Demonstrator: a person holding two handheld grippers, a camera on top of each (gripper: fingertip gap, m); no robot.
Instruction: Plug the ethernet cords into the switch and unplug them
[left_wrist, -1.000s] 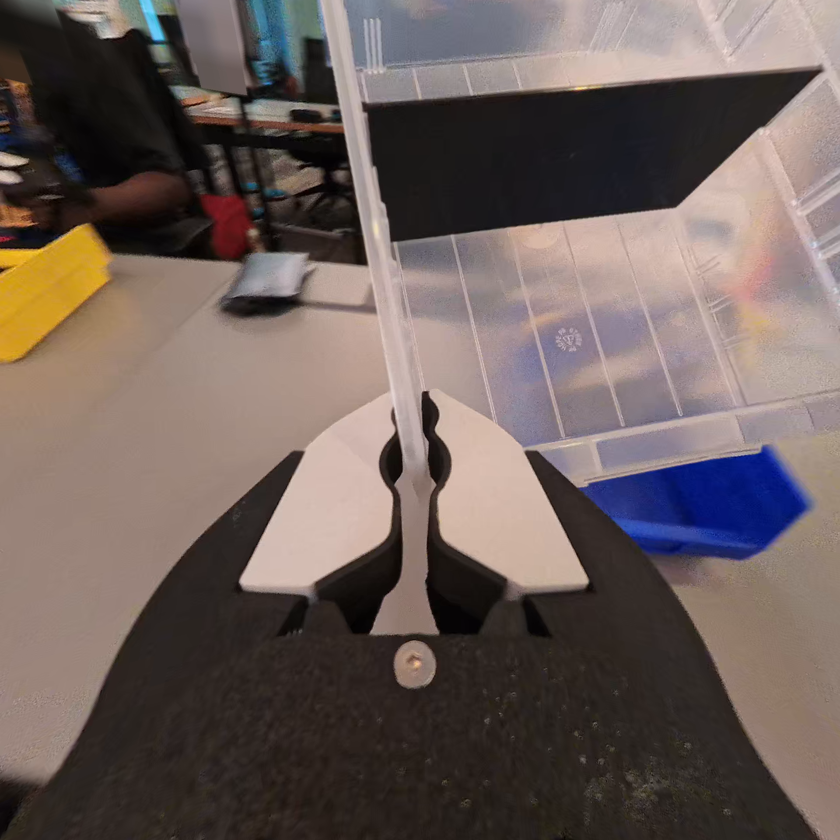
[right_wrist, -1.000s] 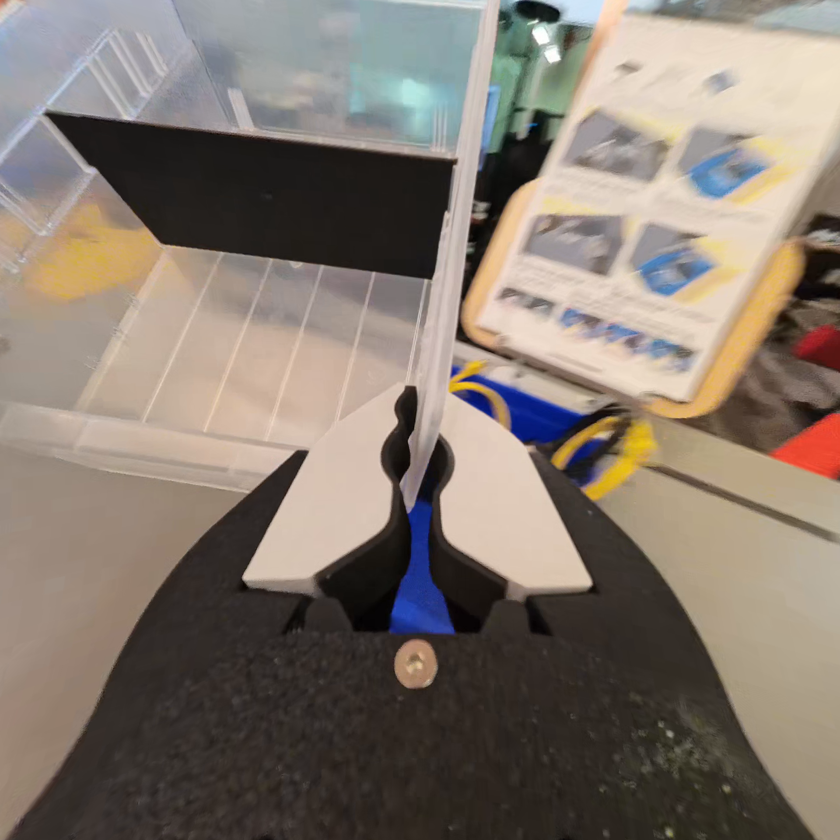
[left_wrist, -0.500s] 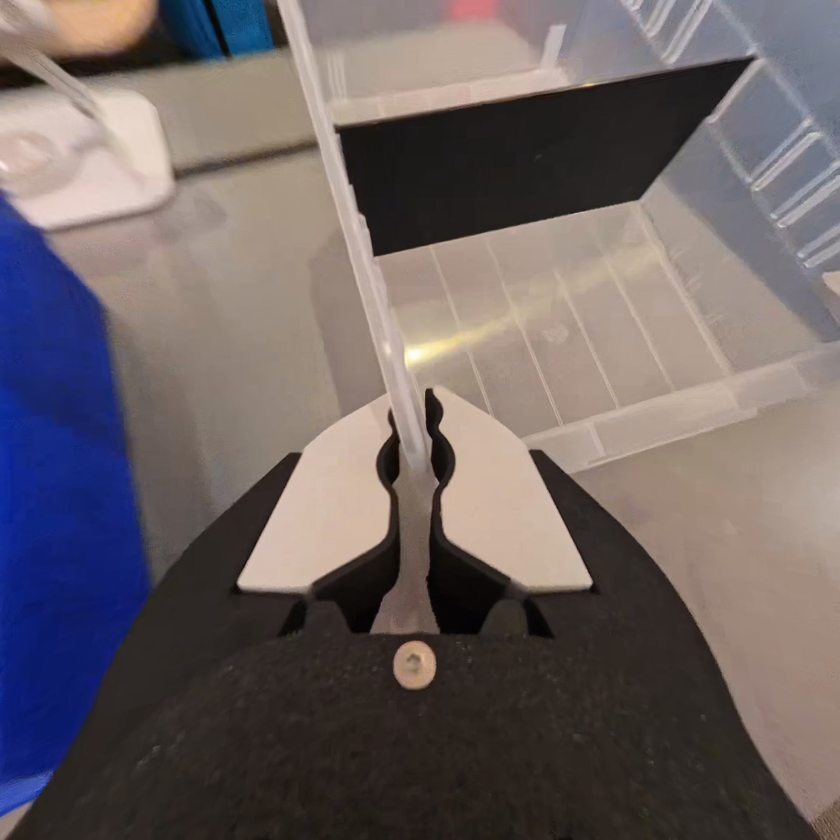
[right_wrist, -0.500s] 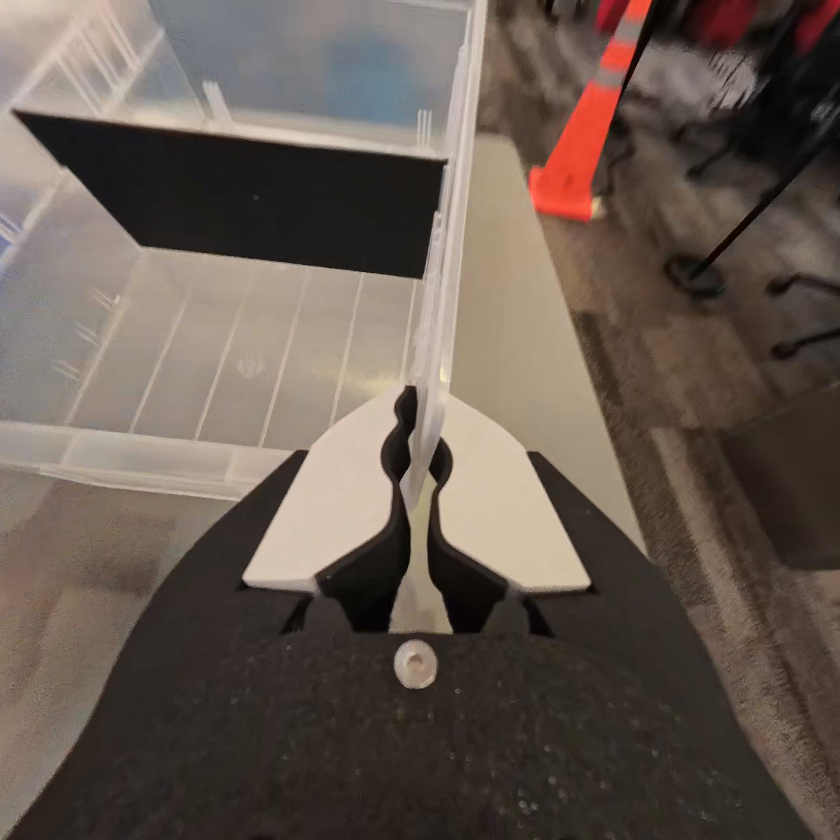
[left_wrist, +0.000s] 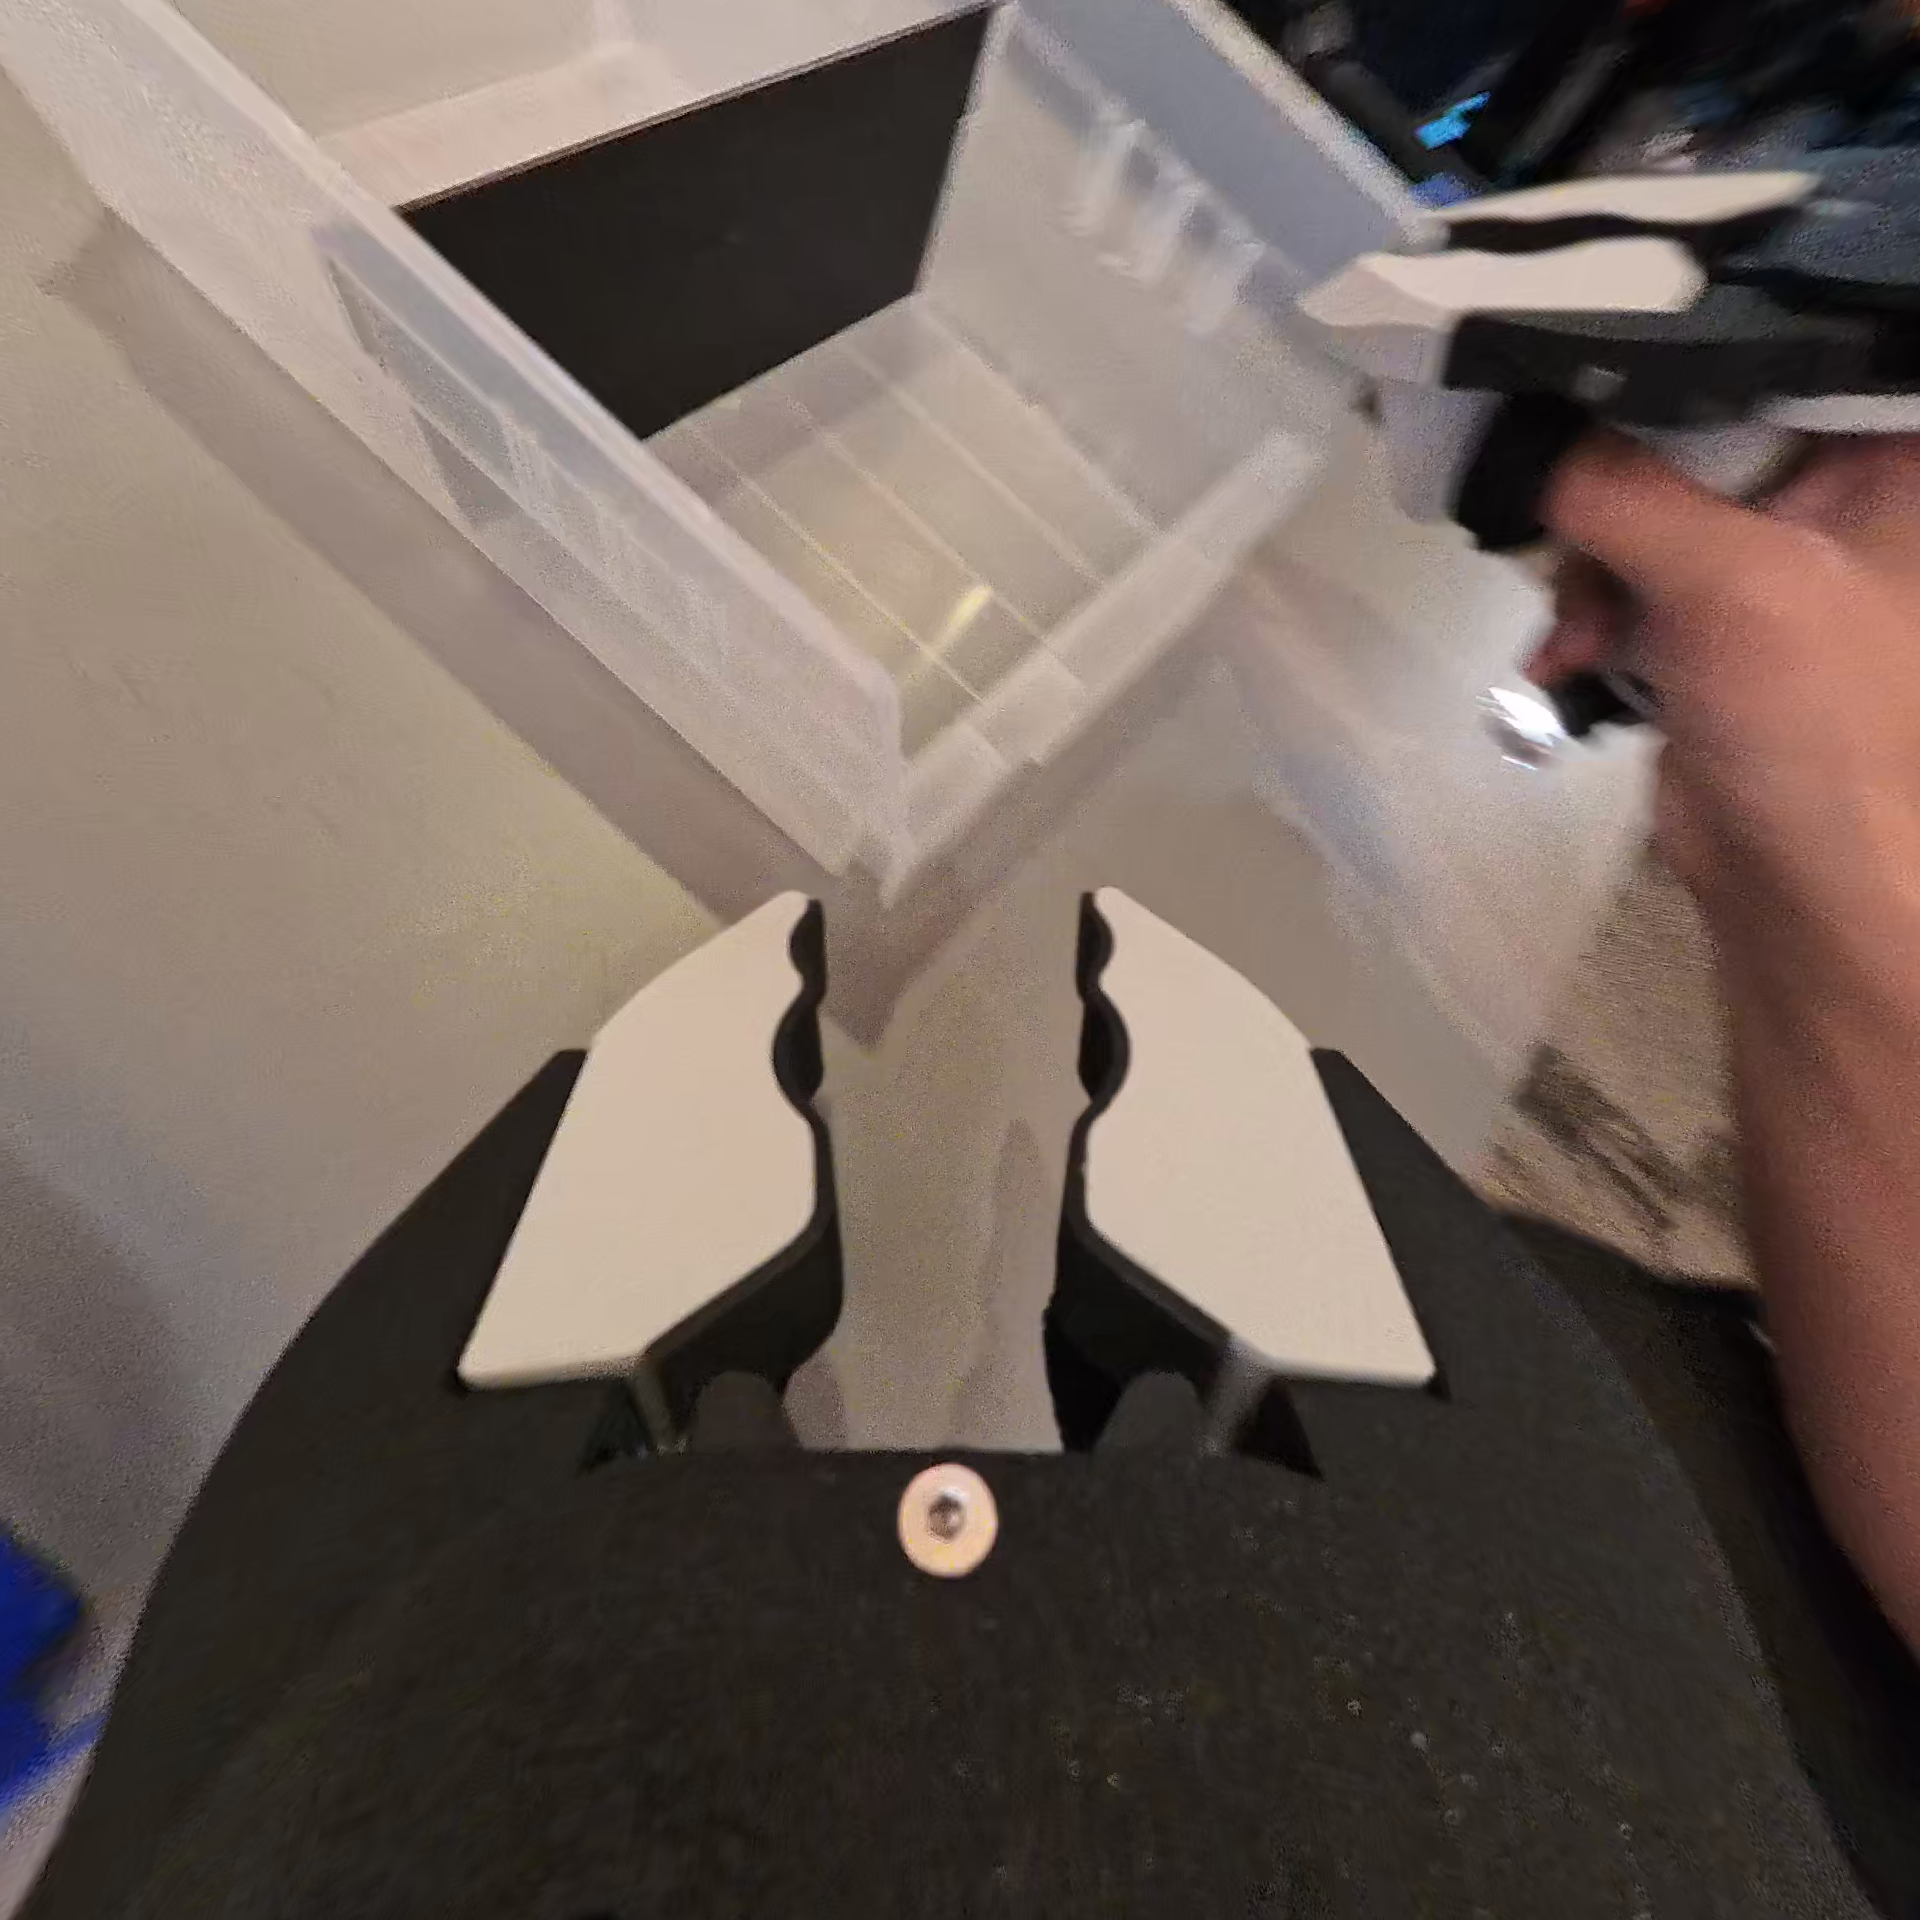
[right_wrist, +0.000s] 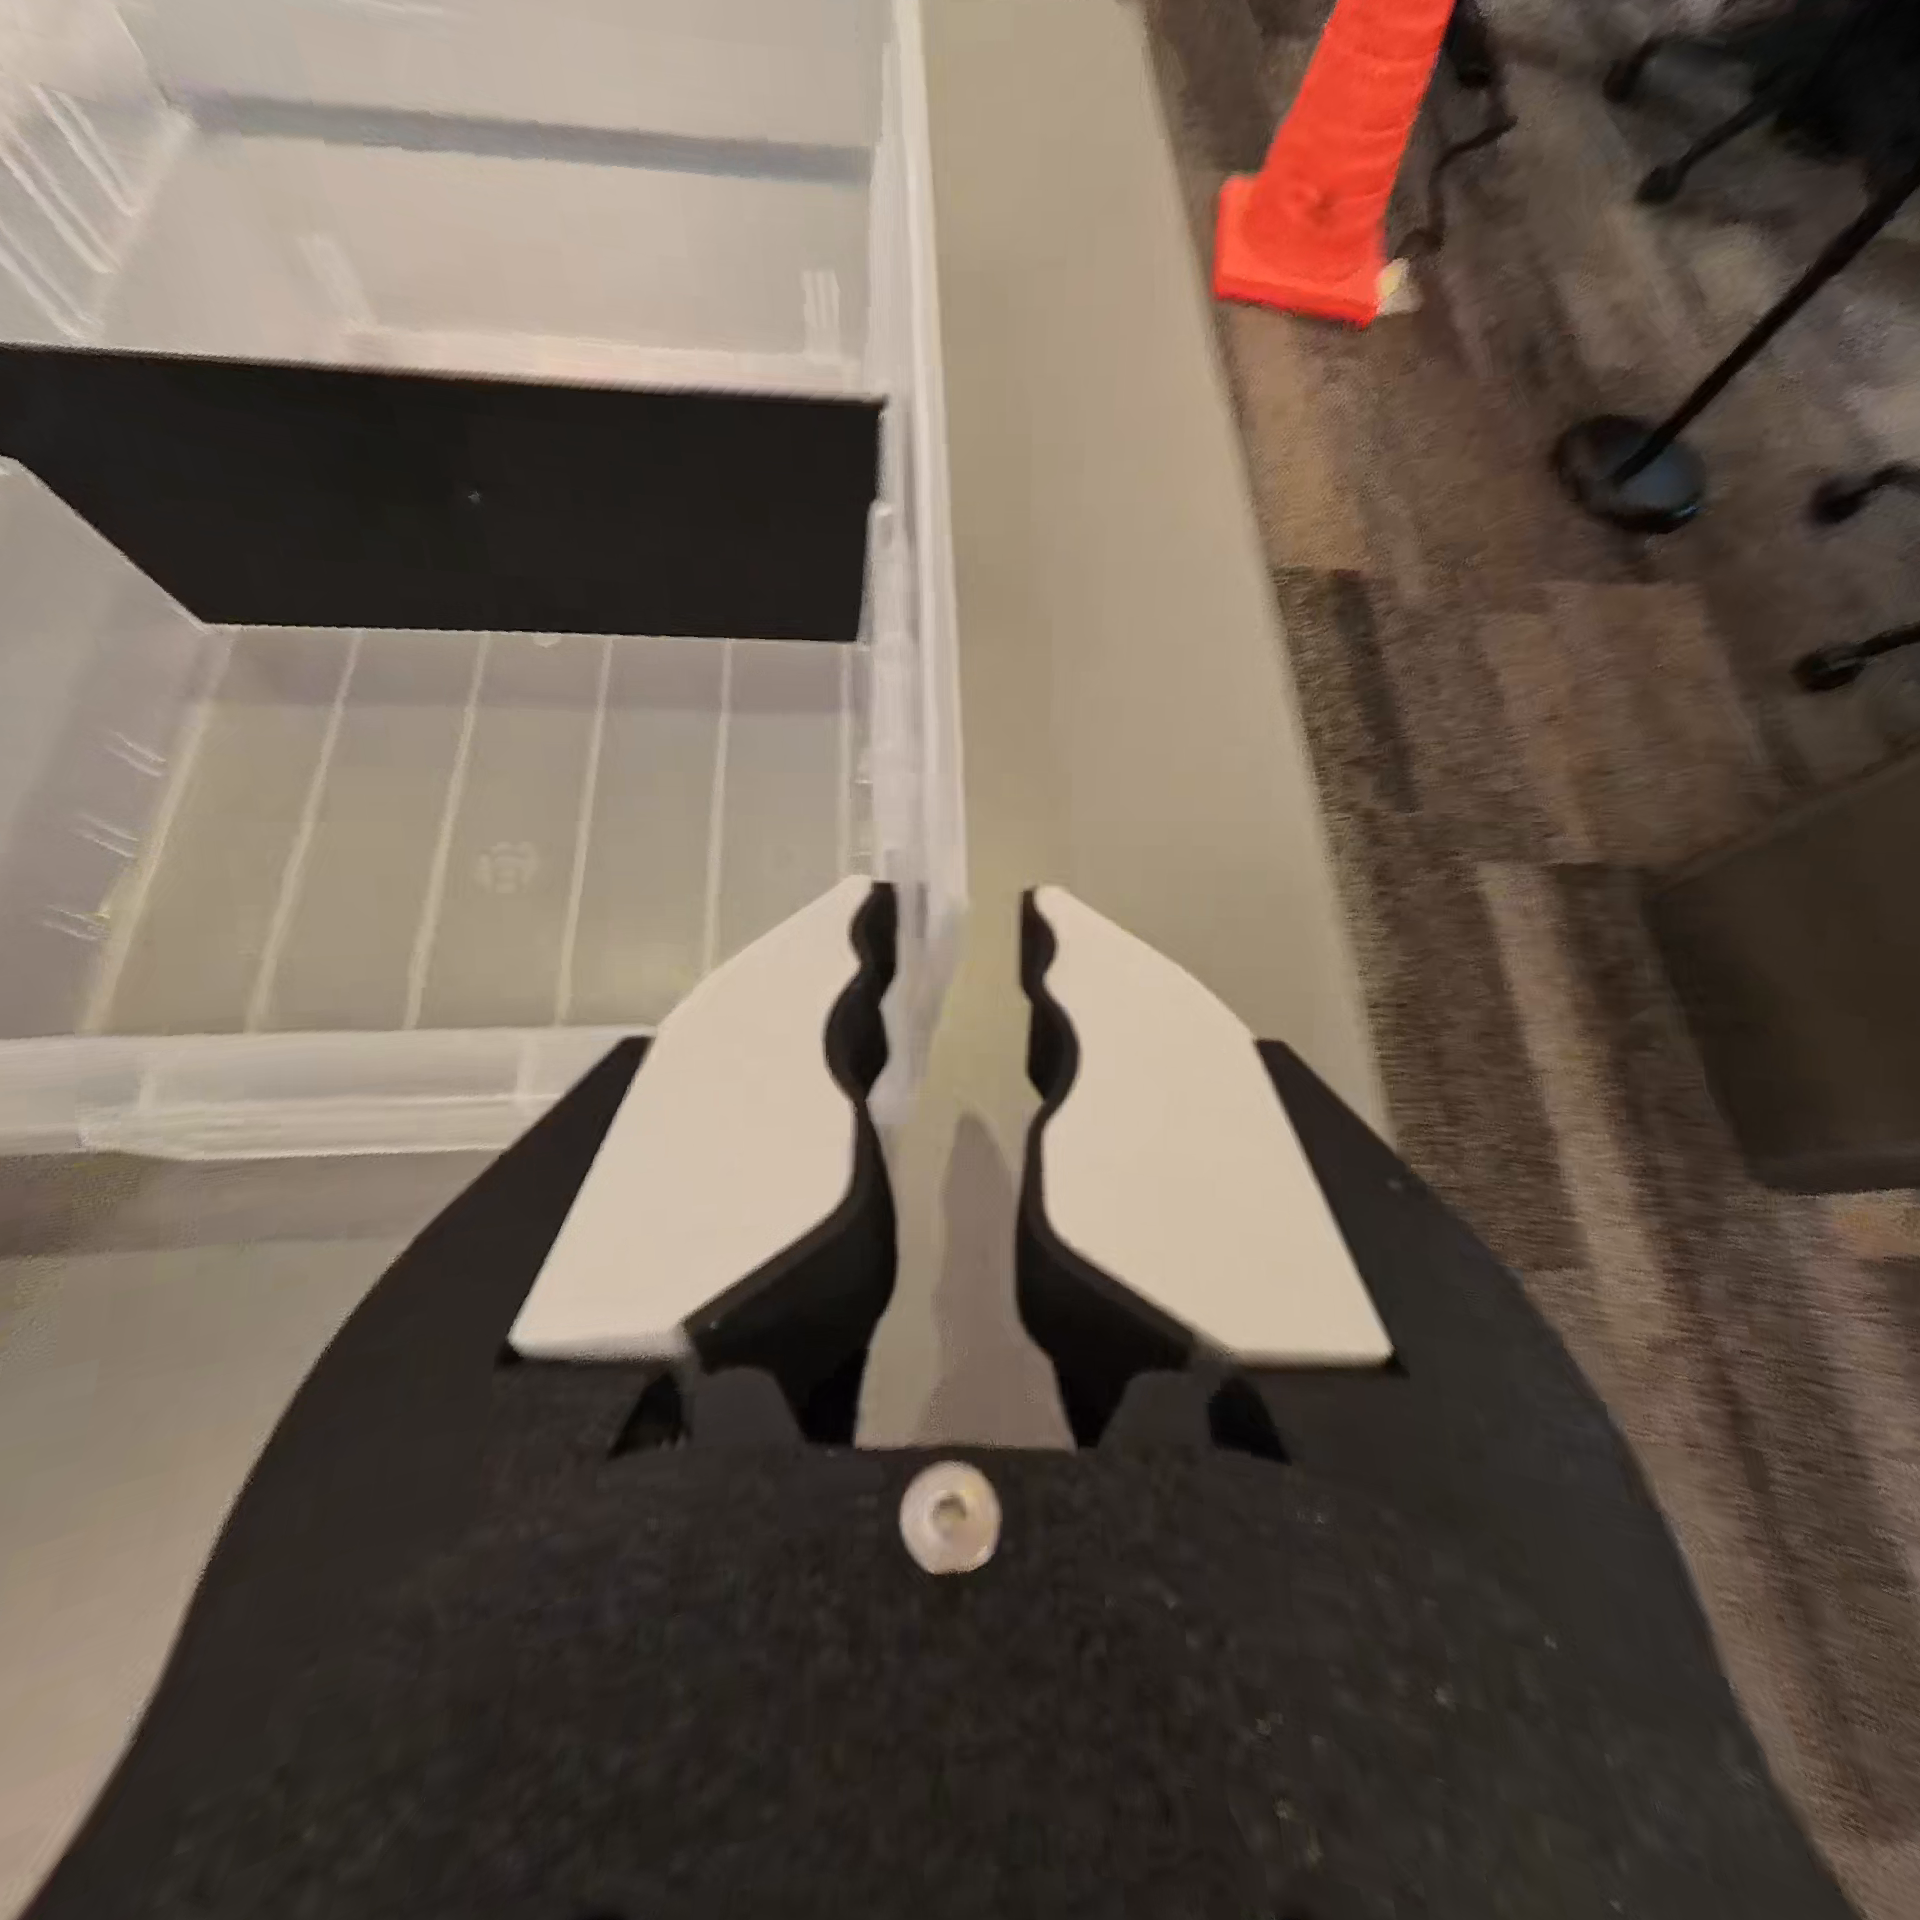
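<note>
A clear plastic bin (left_wrist: 935, 540) with a black divider (left_wrist: 707, 249) rests on the beige table (left_wrist: 208, 831). My left gripper (left_wrist: 951, 935) is open and holds nothing; the bin's near corner lies just ahead of its fingertips. My right gripper (right_wrist: 956, 914) is open. The bin's right wall (right_wrist: 914, 520) stands between its fingers, against the left pad with a gap to the right pad. The right gripper also shows in the left wrist view (left_wrist: 1507, 249), at the bin's far rim, with a hand (left_wrist: 1766, 831) on it. No cords or switch are in view.
The table's right edge runs close to the bin, with carpeted floor (right_wrist: 1558, 935) beyond. An orange cone (right_wrist: 1340, 156) and a black stand base (right_wrist: 1631, 478) are on the floor. A blue object (left_wrist: 31, 1662) is at the left view's lower left edge. The gap from one gripper's tips to the other's is roughly 25 centimetres.
Both grippers were shut on the bin's side walls and carried it across. Both have opened, the left wide, and the bin's wall has left the left gripper's grasp.
</note>
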